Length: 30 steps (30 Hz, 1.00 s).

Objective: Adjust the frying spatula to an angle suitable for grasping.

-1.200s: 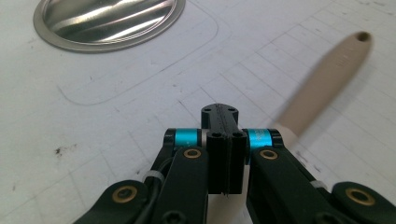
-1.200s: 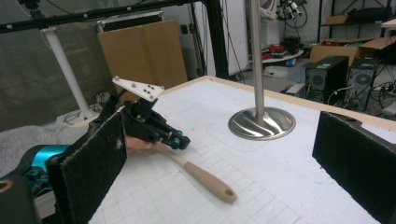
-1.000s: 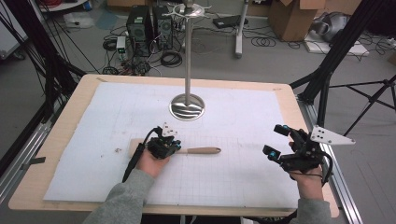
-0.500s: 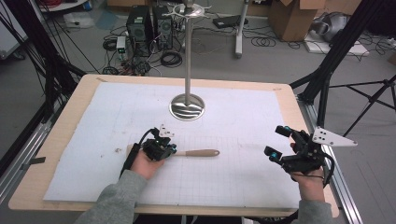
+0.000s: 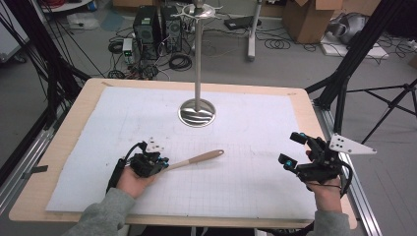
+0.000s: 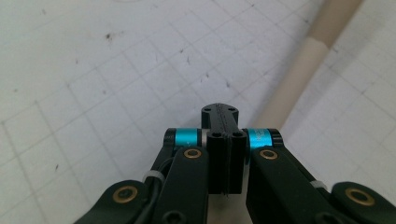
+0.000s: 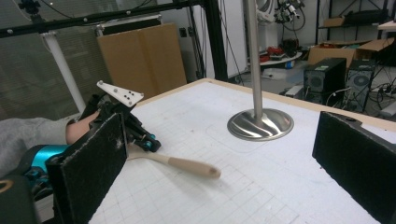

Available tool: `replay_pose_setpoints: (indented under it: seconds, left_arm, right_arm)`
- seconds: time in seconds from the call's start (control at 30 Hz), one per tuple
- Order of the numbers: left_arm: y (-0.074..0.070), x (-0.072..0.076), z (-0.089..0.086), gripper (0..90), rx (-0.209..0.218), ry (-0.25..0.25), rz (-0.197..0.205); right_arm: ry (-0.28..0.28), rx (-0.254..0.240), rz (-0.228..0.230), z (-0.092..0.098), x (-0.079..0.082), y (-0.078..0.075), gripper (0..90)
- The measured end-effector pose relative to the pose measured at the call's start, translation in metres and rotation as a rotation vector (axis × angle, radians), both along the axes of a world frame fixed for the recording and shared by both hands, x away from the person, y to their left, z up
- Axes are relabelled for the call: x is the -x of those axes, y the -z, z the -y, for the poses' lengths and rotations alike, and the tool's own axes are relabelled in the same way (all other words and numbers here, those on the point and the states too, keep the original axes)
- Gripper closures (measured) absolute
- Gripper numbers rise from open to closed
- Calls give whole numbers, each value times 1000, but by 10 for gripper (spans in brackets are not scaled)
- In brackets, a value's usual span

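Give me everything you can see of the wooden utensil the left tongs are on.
The wooden utensil is pale, smooth and slim, with a thinner shaft widening into a rounded handle end. One end is clamped in the shut left tongs, so its head is hidden. In the right gripper view the free end looks slightly raised above the white gridded mat. It points toward the table's right.

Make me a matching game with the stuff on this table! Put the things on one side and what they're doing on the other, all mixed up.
Things:
1. left hand-held gripper
2. right hand-held gripper
3. wooden utensil
4. metal stand

States:
A. stands upright at the middle of the table
B. jaws wide apart, holding nothing
C. shut on one end of the utensil
D. light wood, its free end lifted off the mat

Pairs: 1-C, 2-B, 3-D, 4-A
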<state>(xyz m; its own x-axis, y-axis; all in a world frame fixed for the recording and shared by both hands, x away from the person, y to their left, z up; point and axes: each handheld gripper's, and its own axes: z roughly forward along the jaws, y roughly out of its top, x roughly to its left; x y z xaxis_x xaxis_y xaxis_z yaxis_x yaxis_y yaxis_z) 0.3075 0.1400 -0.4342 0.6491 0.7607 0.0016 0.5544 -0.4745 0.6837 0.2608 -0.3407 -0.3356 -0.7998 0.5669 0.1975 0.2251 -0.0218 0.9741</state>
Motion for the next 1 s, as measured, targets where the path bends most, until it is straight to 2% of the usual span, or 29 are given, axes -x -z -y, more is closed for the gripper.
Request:
replay_pose_setpoints:
  seconds: [0.13, 0.33, 0.43, 0.47, 0.53, 0.63, 0.77, 0.8, 1.0]
  left_arm:
    - [-2, 4, -5, 900, -4, -7, -19]
    - [-2, 2, -8, 899, 21, -9, -37]
    - [-6, -1, -8, 899, 54, -14, -25]
    - [-13, -3, -9, 899, 88, -11, -3]
    - [-21, -6, -9, 899, 124, -18, 11]
    - [-28, -7, -8, 899, 150, -15, 27]
    - [-32, -7, -3, 899, 162, 17, 46]
    - [-33, -6, 5, 899, 178, 44, 66]
    - [-27, -5, 38, 899, 166, 141, 120]
  right_arm:
    - [-3, 4, -1, -1, -1, 0, 21]
    - [-7, 6, -3, -3, -3, 0, 21]
    - [-9, 8, -7, -3, -3, 0, 21]
    - [-7, 4, -5, -3, -4, 1, 21]
    - [-7, 4, -6, -3, -4, 1, 21]
    - [-8, 7, -9, -3, -3, 1, 21]
    - [-4, 4, -2, -2, -3, 1, 21]
    - [-3, 7, -4, -1, -2, 1, 21]
    - [3, -3, -1, 1, -1, 0, 21]
